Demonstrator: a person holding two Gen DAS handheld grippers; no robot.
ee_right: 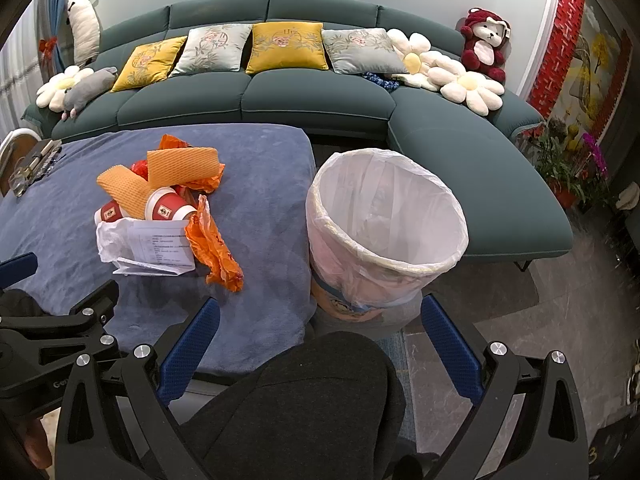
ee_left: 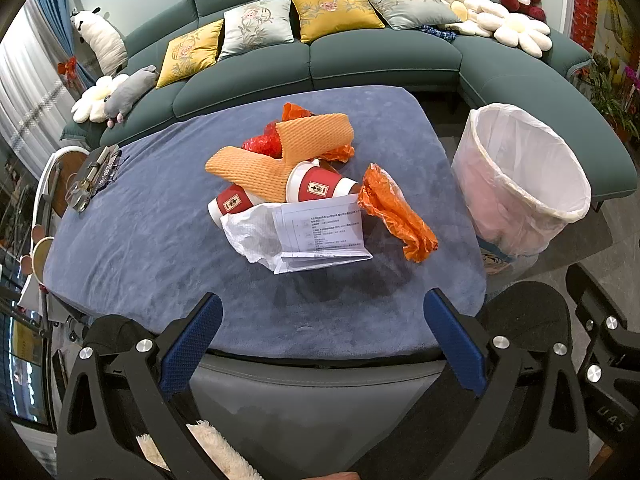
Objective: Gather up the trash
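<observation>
Left wrist view is showing the left tool [ee_left: 322,336] hanging wide apart and holding nothing at the bottom of the frame, above the near edge of the blue-covered worktop [ee_left: 140,248]. At frame centre the trash is lying in one heap: two red paper cups [ee_left: 316,187] on their sides, orange foam netting [ee_left: 256,168] draped over them, crumpled white paper [ee_left: 248,232] with a printed sheet [ee_left: 320,228] in front, and an orange plastic bag [ee_left: 396,216] trailing toward the right. A white-lined bin [ee_left: 520,176] is standing on the floor just beside the worktop's right edge. Small clutter is sitting at the worktop's far left, well apart from the heap. In the right wrist view the right tool [ee_right: 320,340] is also spread wide and holding nothing, pointing at the bin [ee_right: 384,220] in mid-frame, with the person's dark-clothed knee [ee_right: 320,392] rising between its fingers. A green sofa [ee_right: 312,100] with cushions and plush toys is filling the upper frame.
</observation>
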